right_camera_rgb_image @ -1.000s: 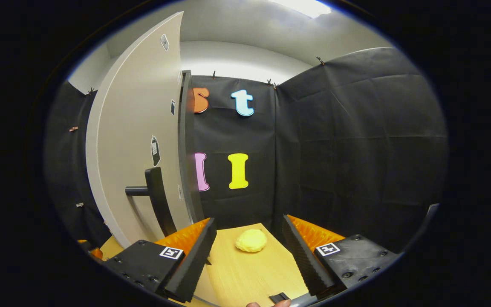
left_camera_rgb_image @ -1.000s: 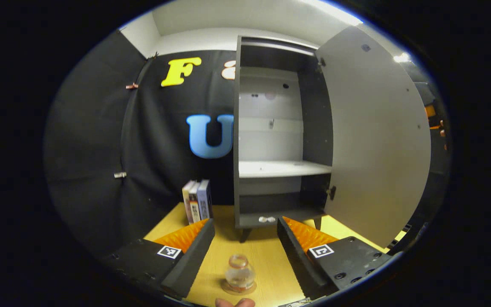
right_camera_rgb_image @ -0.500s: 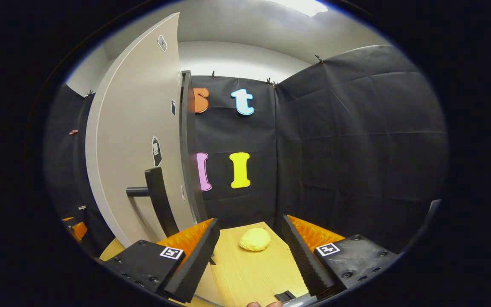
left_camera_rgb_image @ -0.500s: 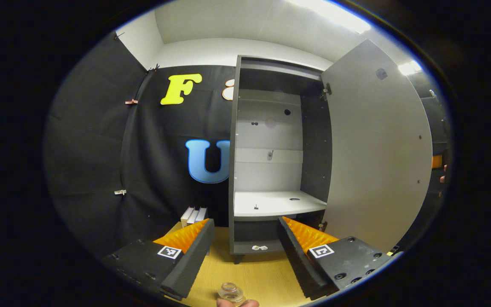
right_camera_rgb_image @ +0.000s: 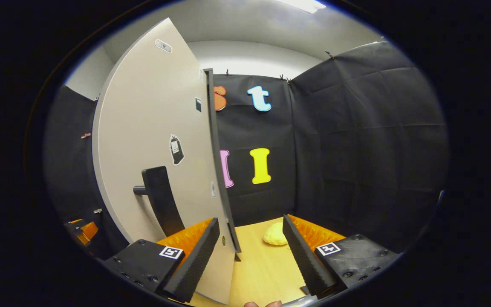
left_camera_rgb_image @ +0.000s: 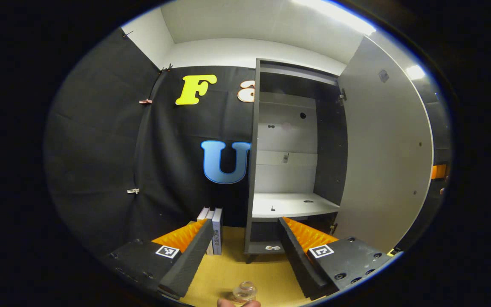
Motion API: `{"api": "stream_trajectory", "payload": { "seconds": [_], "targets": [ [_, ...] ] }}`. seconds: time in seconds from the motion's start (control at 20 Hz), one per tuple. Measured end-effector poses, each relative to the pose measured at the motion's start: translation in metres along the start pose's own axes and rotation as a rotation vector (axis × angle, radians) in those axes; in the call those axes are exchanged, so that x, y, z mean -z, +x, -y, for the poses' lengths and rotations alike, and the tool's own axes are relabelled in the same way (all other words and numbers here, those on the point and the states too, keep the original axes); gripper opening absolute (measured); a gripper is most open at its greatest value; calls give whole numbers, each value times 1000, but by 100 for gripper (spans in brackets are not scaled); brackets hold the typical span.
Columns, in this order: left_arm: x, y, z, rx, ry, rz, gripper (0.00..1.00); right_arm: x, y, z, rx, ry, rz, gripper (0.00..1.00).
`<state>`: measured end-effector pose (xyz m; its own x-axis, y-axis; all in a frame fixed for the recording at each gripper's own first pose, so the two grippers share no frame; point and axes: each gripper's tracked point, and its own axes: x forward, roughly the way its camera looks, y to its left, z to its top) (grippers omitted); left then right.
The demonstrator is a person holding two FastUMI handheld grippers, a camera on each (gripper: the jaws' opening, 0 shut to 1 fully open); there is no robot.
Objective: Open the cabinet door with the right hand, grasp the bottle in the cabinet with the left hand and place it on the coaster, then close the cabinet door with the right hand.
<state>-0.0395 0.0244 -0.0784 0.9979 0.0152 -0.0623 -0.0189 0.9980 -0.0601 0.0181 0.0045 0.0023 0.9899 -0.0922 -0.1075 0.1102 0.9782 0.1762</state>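
Observation:
The small clear glass bottle (left_camera_rgb_image: 244, 291) stands on the wooden table at the bottom of the left gripper view, below and behind my open left gripper (left_camera_rgb_image: 245, 256), apart from both fingers. The coaster under it is hard to make out. The dark cabinet (left_camera_rgb_image: 289, 204) stands ahead, with its pale door (left_camera_rgb_image: 386, 149) swung out to the right. In the right gripper view the door (right_camera_rgb_image: 156, 136) with its dark handle (right_camera_rgb_image: 160, 204) is close on the left. Its free edge reaches into the gap of my open right gripper (right_camera_rgb_image: 249, 251), close to the left finger.
Upright books (left_camera_rgb_image: 214, 230) stand left of the cabinet. A yellow lumpy object (right_camera_rgb_image: 274, 234) lies on the table (right_camera_rgb_image: 258, 273) beyond my right gripper. A fingertip (left_camera_rgb_image: 239, 303) shows beside the bottle. Black cloth walls close the booth.
My left gripper has drawn back and up from the bottle, which slid to the bottom of its view. My right gripper has moved toward the door, whose edge now lies between its fingers.

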Motion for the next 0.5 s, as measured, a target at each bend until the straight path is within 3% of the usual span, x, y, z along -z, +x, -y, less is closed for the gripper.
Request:
{"api": "stream_trajectory", "payload": {
  "seconds": [0.5],
  "targets": [
    [-2,-7,-2,16,-3,-10,95,22,19,-124,-231,7,-50,98]
  ]
}}
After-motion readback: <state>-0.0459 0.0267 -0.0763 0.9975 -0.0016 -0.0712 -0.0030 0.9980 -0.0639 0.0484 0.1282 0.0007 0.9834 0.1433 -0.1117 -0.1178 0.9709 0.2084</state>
